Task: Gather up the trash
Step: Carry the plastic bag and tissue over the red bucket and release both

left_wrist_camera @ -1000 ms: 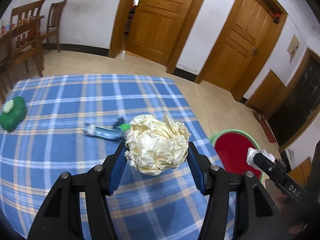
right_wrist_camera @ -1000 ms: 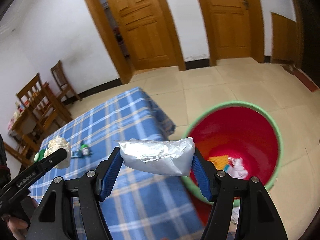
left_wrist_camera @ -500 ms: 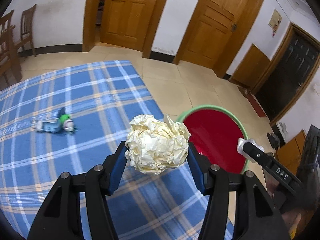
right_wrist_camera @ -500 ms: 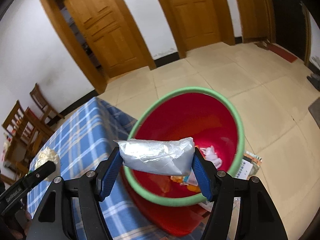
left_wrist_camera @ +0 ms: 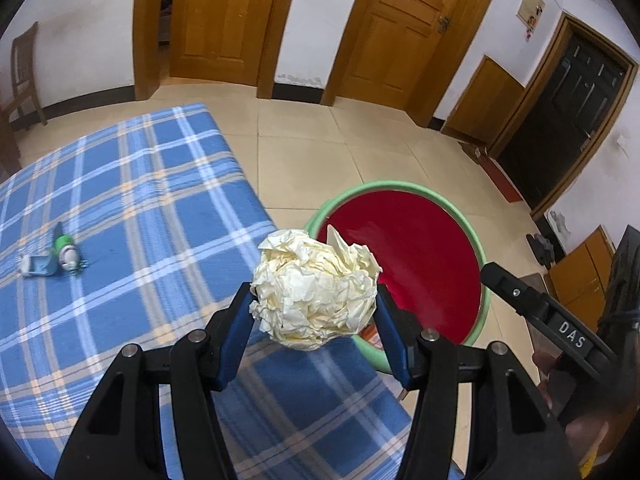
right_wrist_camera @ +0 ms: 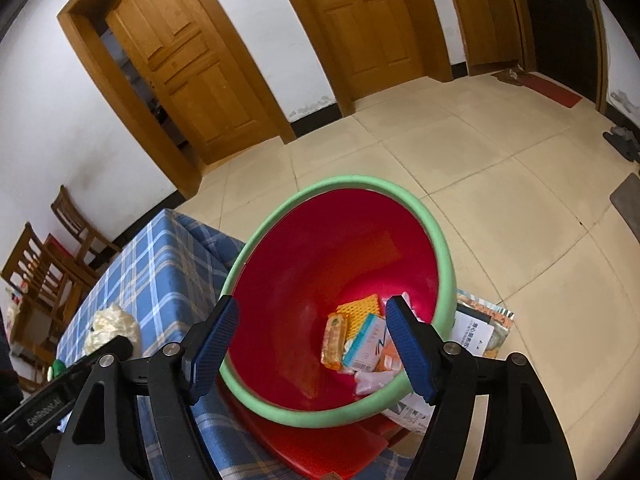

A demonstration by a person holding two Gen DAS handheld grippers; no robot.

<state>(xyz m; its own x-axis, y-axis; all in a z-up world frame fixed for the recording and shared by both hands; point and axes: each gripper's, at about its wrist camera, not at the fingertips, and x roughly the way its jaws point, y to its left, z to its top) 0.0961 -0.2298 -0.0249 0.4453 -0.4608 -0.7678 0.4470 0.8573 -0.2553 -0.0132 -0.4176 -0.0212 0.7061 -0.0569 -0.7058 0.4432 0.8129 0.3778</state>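
My left gripper is shut on a crumpled cream paper ball, held over the table's right edge beside the bin. The red bin with a green rim stands on the floor against the table. My right gripper hangs over the bin's mouth with its jaws opening and nothing between the blue pads. Several wrappers and cartons lie at the bin's bottom. The paper ball also shows at the left of the right wrist view. A small blue and green bottle lies on the cloth.
The table wears a blue plaid cloth. Printed papers lie on the tiled floor beside the bin. Wooden chairs stand behind the table. Wooden doors line the far wall. Shoes sit at the right.
The silver packet has left my right gripper, whose jaws now stand wider and empty over the bin. Both grippers have moved toward the bin; the left still holds the paper ball.
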